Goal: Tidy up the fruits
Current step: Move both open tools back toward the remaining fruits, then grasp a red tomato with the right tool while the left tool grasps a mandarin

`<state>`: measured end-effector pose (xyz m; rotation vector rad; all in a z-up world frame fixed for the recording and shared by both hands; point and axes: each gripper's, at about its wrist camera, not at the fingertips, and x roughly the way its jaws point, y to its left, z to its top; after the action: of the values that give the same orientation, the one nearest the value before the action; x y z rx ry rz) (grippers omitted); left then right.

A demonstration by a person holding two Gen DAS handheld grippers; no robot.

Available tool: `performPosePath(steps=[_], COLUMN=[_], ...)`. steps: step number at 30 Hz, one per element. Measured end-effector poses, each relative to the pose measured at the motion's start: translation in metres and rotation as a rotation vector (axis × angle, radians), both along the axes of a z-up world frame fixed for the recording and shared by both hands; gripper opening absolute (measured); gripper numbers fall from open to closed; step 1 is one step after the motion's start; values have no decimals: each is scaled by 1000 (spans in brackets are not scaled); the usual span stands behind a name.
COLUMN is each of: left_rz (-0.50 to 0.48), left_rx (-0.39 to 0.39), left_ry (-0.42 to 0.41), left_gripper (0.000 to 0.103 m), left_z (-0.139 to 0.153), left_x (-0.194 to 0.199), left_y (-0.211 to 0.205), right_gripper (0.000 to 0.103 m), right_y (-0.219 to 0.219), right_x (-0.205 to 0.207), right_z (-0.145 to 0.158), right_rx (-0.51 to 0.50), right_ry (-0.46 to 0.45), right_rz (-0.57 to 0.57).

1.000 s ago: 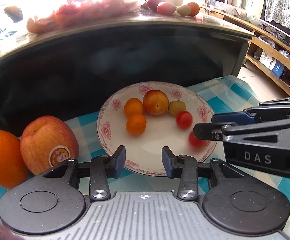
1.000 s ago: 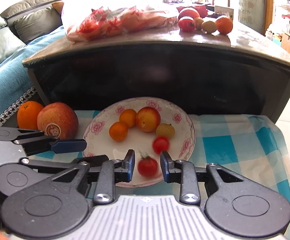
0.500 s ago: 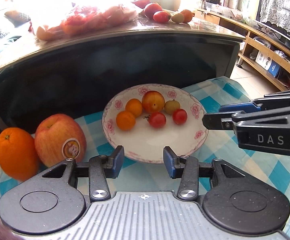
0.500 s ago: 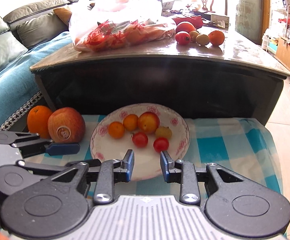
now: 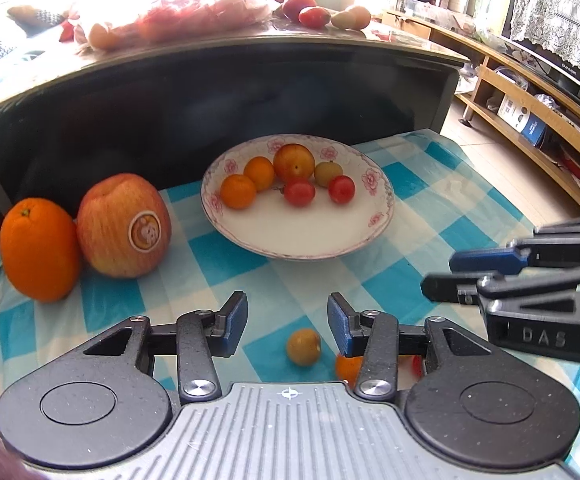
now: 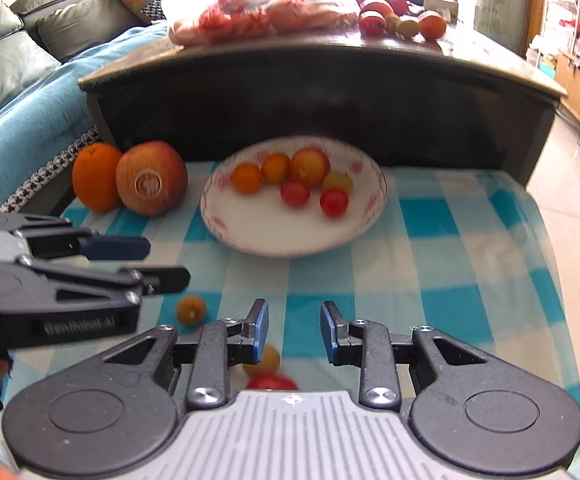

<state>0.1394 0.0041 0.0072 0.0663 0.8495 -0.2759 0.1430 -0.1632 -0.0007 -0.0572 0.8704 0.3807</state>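
Both claws are released and hold nothing: the left gripper (image 5: 287, 318) hangs over a small yellow-green fruit (image 5: 303, 347) on the near part of the checked cloth (image 5: 430, 200), and the right gripper (image 6: 294, 330) hovers just to its right. A small orange fruit (image 5: 346, 368) and a red tomato (image 6: 271, 382) lie beside it, near of the plate (image 5: 290, 240). These look light, round and smooth, so likely to roll; the tomato would bruise, so pinch gently across the middle

Glossy ceramic plate (image 5: 374, 216), checked cloth (image 5: 430, 200)
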Motion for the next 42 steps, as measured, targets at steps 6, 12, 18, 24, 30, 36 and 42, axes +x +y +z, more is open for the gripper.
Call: performPosePath(steps=[6,12,18,24,30,36,42], left_rz=[0,14,17,13,5,-15,-69], left_rx=[-20,-32,-40,-44,-43,-37,-11], left_ry=[11,26,29,35,46,52,58], left_gripper=[54,54,54,55,55,56,56], left_z=[1,-1,-1,-4,-7,-10,-18], left_x=[-13,-22,-25,-24,-24,-25,-28], left_y=[2,6,9,8,6,2,-10], right_gripper=[32,32,34,35,36,36,35], right_y=[-4,5,10,6,5,6,6], right_x=[-11,-14,-15,-13,-12,-14,-20], right_z=[-10,-17,-23,-28,-35,-40,-39], right_rx=[15,18,-4,-20,-26,-44,-68], right_ry=[46,71,73,81,102,104,91], right_rz=[-11,12,23,9,13,27,45])
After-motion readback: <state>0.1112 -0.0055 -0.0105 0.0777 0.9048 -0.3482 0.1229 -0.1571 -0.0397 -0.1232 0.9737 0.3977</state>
